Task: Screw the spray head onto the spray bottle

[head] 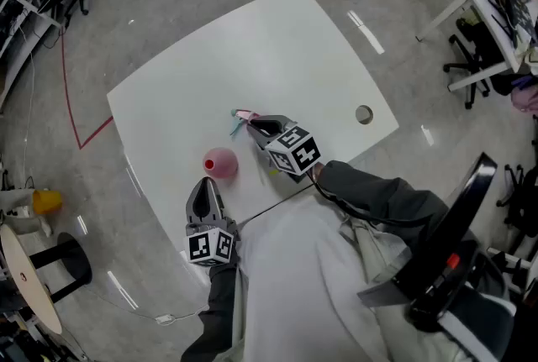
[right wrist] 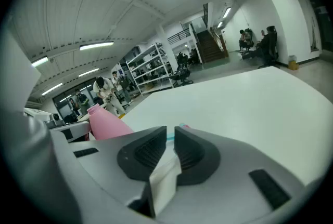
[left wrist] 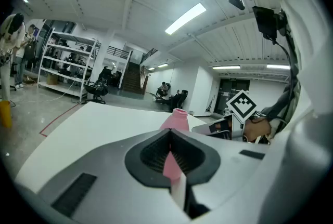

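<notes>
Spray bottle (head: pixel 220 162): a pink one, stood upright on the white desk (head: pixel 277 41), close to the edge nearest the person.
Spray head (head: pixel 244 116): pink, with a thin blue-green tube. It is laid flat on the desk, a little apart from the bottle, on the side away from the person.
Bottle top: bare. No head is screwed on, and the round neck is seen open.
Inside the bottle: it cannot be seen, because the pink wall is not see-through.
Left tongs (head: pixel 205 186): clenched, with nothing pinched. They are pointed at the bottle and held just beside it. No touch can be made out.
Right tongs (head: pixel 255 126): clenched too, with the tips right at the spray head. A bit of the blue-green tube is seen at the tips, but it cannot be told whether it is pinched.
Done so far: nothing can be counted as done yet. The two parts are apart.
Left to do: the head has to be picked up, the tube slipped down into the neck, and the head turned until it is tight. The bottle will likely need to be held so it is not knocked over.
</notes>
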